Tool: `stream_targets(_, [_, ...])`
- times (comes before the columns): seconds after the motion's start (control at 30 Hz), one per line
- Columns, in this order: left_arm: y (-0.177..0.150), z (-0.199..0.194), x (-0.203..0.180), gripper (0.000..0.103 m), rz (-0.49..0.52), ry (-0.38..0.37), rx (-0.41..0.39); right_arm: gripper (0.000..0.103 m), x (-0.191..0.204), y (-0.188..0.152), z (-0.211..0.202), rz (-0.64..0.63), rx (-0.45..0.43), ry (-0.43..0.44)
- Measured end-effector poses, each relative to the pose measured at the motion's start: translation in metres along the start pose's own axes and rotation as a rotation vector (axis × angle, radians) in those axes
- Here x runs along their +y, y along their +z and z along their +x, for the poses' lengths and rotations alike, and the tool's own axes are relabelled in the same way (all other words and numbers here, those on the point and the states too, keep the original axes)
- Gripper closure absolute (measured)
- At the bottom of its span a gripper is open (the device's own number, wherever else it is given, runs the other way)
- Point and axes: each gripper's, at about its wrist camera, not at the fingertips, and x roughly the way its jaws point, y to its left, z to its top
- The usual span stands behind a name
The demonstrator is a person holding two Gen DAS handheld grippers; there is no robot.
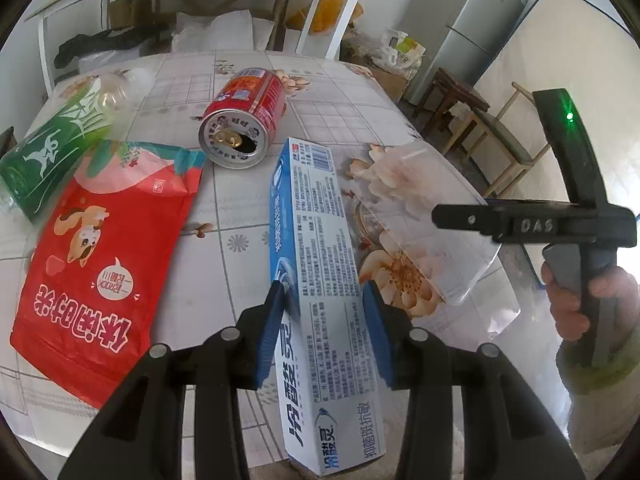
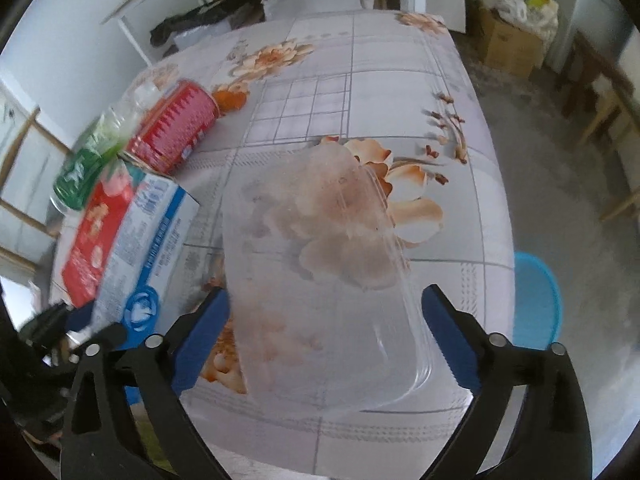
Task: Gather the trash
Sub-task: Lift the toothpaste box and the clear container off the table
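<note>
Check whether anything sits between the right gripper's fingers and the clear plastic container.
Nothing visible does. The right gripper is open with its blue pads on either side of the clear plastic container. The blue-and-white toothpaste box lies off to the left, outside the fingers.

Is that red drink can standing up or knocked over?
Knocked over. The red can lies on its side on the table, its opened top with pull tab facing the left wrist camera.
</note>
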Motion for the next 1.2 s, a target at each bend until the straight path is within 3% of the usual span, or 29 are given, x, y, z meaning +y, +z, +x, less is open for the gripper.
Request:
stream_targets(0.1, [0.000,0.001,0.001,0.064,-0.005,-0.004,-0.001,0.008,0.007,0.000,0.008,-0.065,0.006,-0.050])
stream_targets(0.33, [0.000,0.000,0.005,0.063,-0.019,-0.012,-0.002,0.008,0.010,-0.004,0.022,-0.073,0.059,-0.064])
stream_targets(0.6, [0.001,0.000,0.009,0.064,-0.030,-0.018,0.001,0.008,0.007,-0.010,0.018,-0.019,0.082,-0.002])
stream_targets(1.2, [0.011,0.007,0.015,0.063,-0.053,0.002,0.028,0.008,0.009,-0.015,0.003,-0.003,-0.008,-0.014])
